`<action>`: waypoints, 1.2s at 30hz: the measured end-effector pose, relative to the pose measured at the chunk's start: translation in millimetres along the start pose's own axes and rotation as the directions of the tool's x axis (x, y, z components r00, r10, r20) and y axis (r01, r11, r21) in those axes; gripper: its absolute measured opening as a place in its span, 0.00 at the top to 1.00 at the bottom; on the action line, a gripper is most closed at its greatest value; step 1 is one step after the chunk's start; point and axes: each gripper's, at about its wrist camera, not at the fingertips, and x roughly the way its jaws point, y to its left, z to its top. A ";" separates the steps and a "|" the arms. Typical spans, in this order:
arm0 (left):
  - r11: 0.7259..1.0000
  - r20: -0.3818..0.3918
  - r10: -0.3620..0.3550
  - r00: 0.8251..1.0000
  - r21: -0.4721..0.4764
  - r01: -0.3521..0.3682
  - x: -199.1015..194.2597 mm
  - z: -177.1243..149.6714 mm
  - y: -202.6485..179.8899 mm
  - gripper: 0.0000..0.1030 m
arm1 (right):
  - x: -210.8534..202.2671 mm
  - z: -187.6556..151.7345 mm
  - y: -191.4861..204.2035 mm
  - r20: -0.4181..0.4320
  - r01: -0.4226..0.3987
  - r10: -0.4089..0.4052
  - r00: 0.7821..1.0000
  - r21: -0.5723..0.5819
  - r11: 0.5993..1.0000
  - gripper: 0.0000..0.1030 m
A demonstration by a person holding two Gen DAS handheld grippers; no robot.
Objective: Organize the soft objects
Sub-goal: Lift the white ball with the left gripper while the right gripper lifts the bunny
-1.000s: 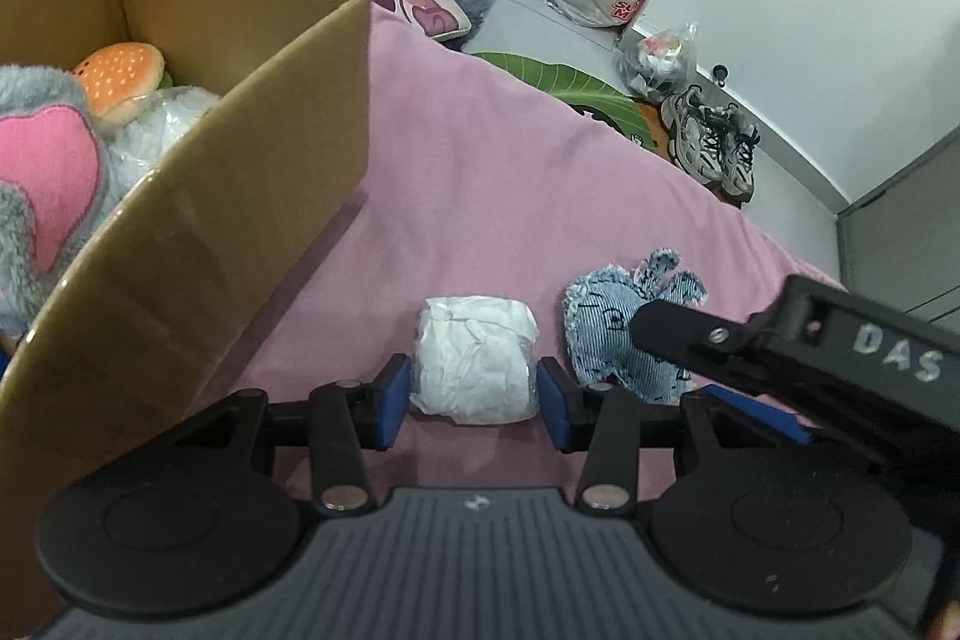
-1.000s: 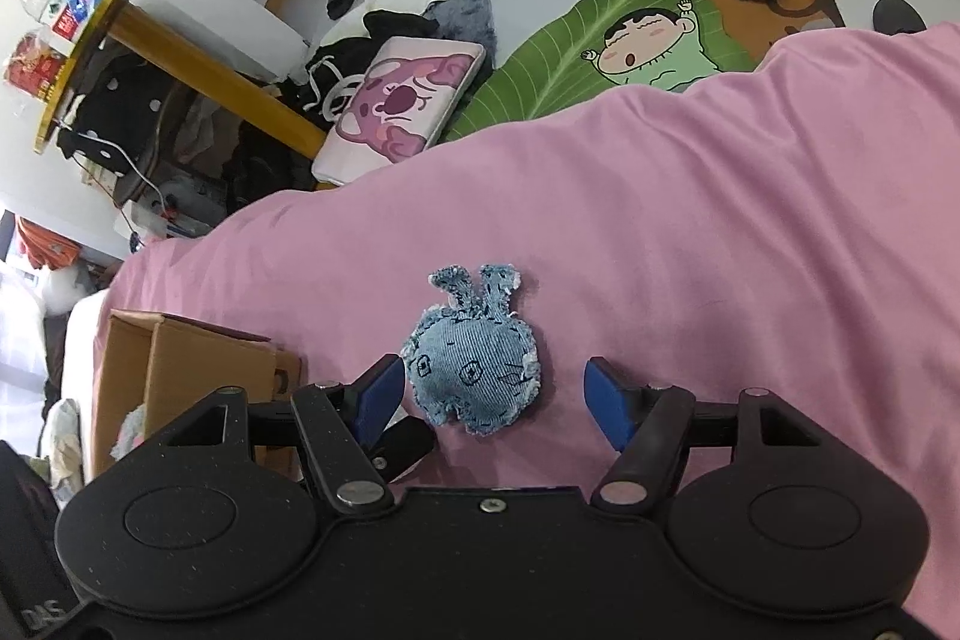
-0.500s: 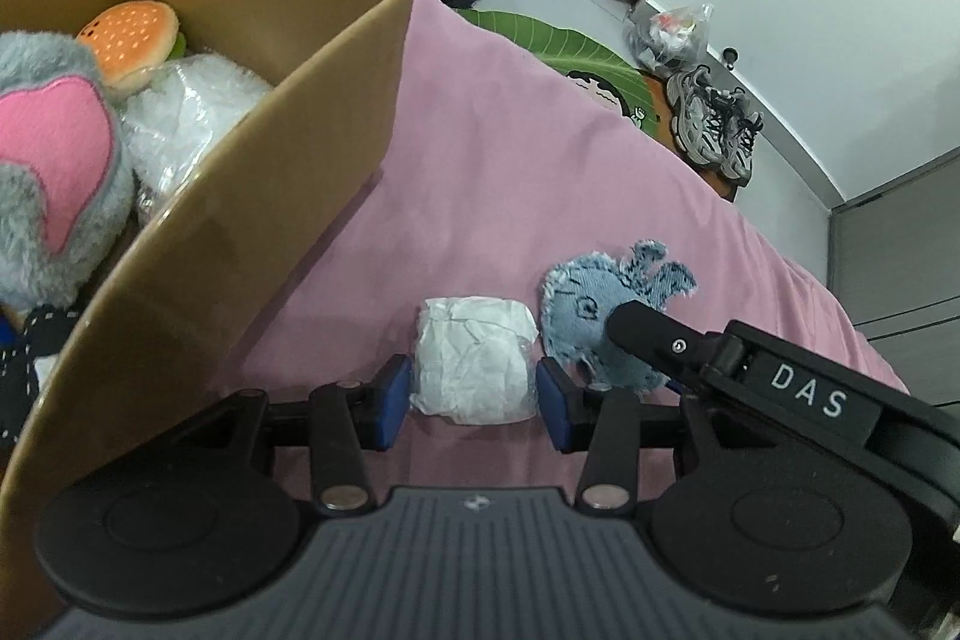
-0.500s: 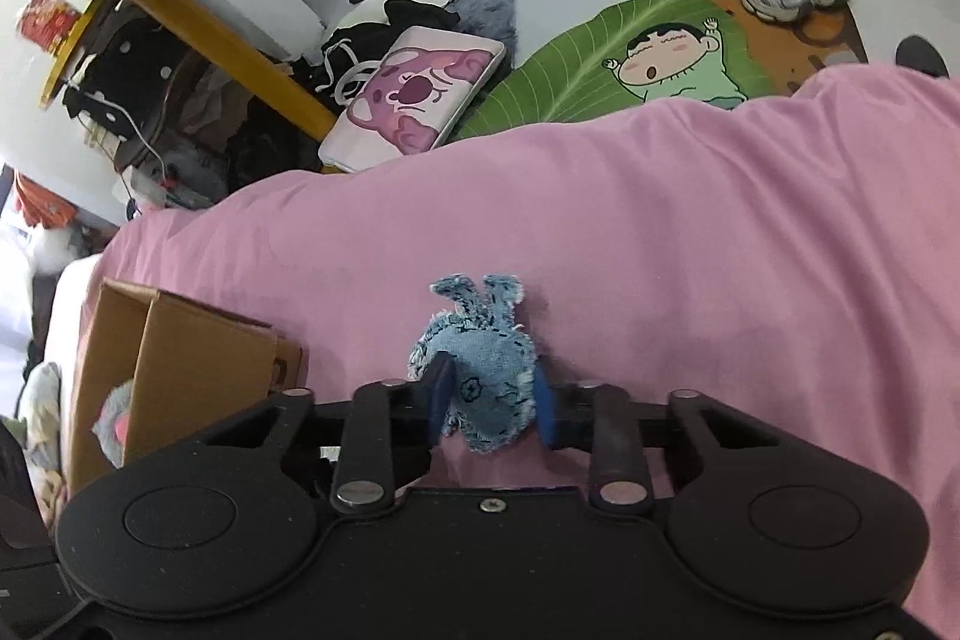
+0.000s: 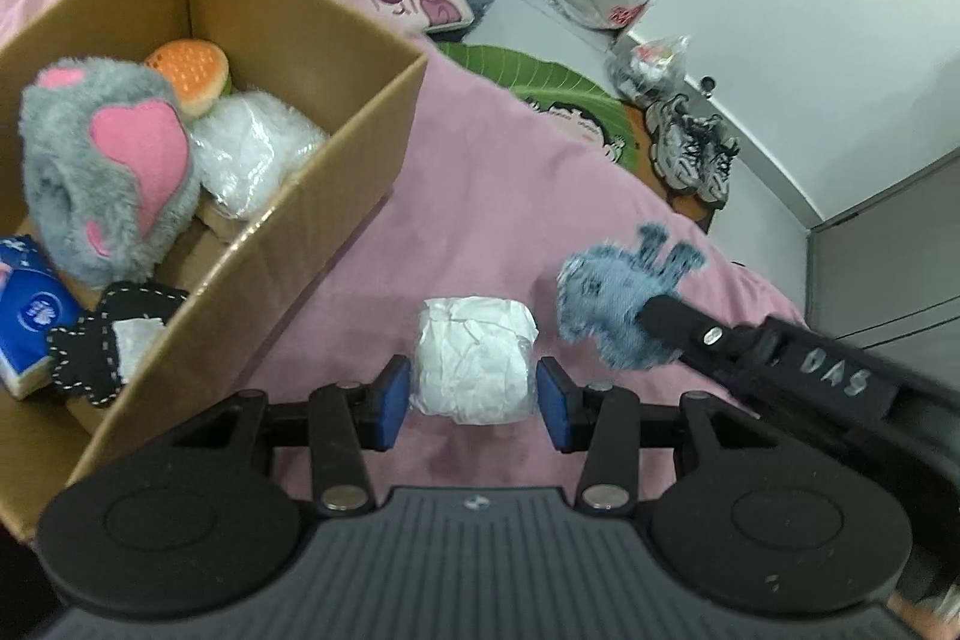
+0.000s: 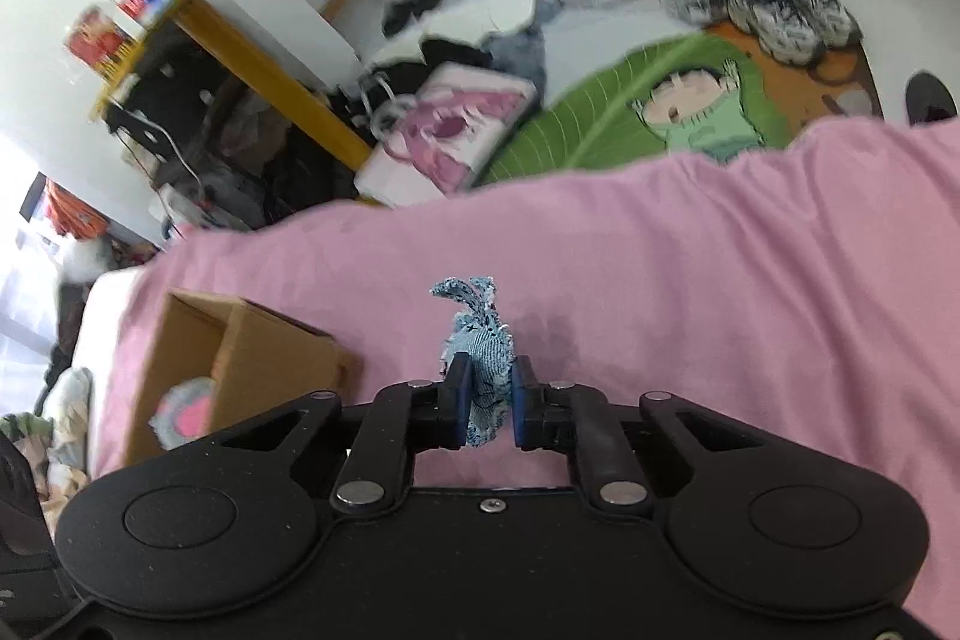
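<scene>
Right gripper (image 6: 487, 403) clenched on denim plush (image 6: 480, 340), lifted off the bed (image 6: 720, 280); limp, light, mid-body pinch fine. Left gripper (image 5: 474, 394) released, pads either side of white wrapped bundle (image 5: 474, 361) beside cardboard box (image 5: 336, 196); squashy, crinkly wrap, squeeze centre.

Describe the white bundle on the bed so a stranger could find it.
On the pink bedspread, right of the cardboard box, the white bundle lies between the left gripper's open blue pads. Unlike the blue denim toy beside it, it is crinkly, plastic-wrapped.
</scene>
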 end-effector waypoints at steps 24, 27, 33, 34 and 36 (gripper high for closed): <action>0.995 0.190 -0.051 0.980 0.091 0.035 -83.7 -19.7 -15.1 0.57 | -87.5 -6.3 8.1 0.225 -0.026 0.034 0.974 -0.038 0.999 0.87; 0.994 0.207 -0.053 0.977 0.108 0.031 -92.3 -22.5 -14.5 0.57 | -100.1 -9.3 11.3 0.253 -0.035 0.048 0.966 -0.054 0.998 0.87; 0.993 0.239 -0.045 0.970 0.116 0.018 -109.0 -23.9 -10.1 0.57 | -120.9 -13.6 19.9 0.299 -0.058 0.082 0.951 -0.091 0.994 0.87; 0.993 0.244 -0.045 0.969 0.116 0.017 -112.5 -24.1 -9.2 0.57 | -123.8 -13.9 21.7 0.308 -0.064 0.092 0.947 -0.099 0.993 0.87; 0.992 0.256 -0.043 0.966 0.122 0.012 -118.4 -22.5 -7.8 0.57 | -128.3 -14.3 25.6 0.321 -0.076 0.109 0.941 -0.113 0.991 0.87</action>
